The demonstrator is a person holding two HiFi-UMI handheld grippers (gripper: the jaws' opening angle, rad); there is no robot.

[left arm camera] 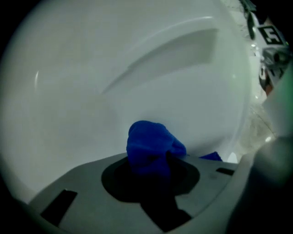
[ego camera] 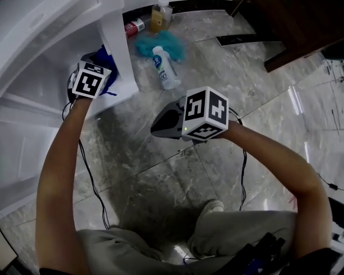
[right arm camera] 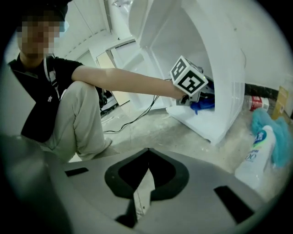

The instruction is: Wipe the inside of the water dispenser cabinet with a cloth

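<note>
The white water dispenser cabinet (ego camera: 115, 48) stands open at the upper left of the head view. My left gripper (left arm camera: 152, 161) reaches into it, shut on a bunched blue cloth (left arm camera: 151, 147), which sits close to the cabinet's smooth white inner wall (left arm camera: 137, 82). From the right gripper view, the blue cloth (right arm camera: 203, 104) hangs just below the left gripper's marker cube (right arm camera: 188, 81), at the cabinet's floor. My right gripper (right arm camera: 148, 154) hovers over the marble floor outside the cabinet, shut, with nothing in its jaws.
On the floor right of the cabinet lie a white bottle with a blue label (ego camera: 165, 67), a teal cloth (ego camera: 161, 44), an amber bottle (ego camera: 159, 16) and a red can (ego camera: 134, 27). Dark wooden furniture (ego camera: 290, 27) stands at upper right. Cables (ego camera: 91, 182) trail across the floor.
</note>
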